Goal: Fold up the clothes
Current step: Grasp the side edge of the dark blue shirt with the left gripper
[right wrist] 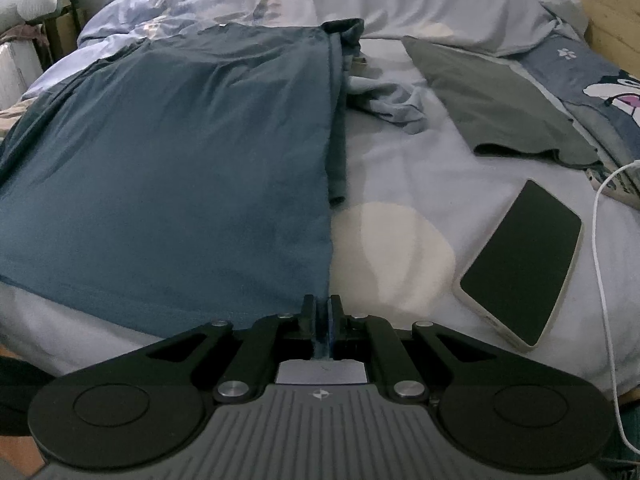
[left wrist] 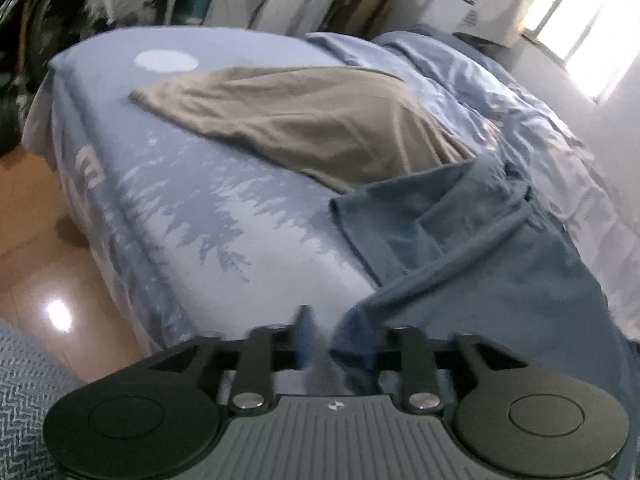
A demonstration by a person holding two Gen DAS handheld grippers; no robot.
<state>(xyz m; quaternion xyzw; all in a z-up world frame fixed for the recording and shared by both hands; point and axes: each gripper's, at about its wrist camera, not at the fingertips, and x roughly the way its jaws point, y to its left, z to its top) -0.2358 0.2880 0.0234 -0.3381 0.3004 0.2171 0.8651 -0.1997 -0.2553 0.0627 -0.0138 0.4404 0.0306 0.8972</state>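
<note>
- Landmark: blue T-shirt (right wrist: 168,168), spread flat on the bed (right wrist: 400,184), right side folded inward along a straight crease.
- Right gripper (right wrist: 322,312): jaws fully closed, pinching the T-shirt's near hem at the crease.
- Left gripper (left wrist: 340,336): jaws partly apart. T-shirt fabric (left wrist: 480,264) lies between the blurred fingers; pad contact cannot be determined.
- Tan garment (left wrist: 296,124): beyond the T-shirt in the left wrist view, its edge under the blue fabric.
- Smartphone (right wrist: 520,260): right of the T-shirt, face up.
- Grey folded garment (right wrist: 496,100): right of the T-shirt, farther back.
</note>
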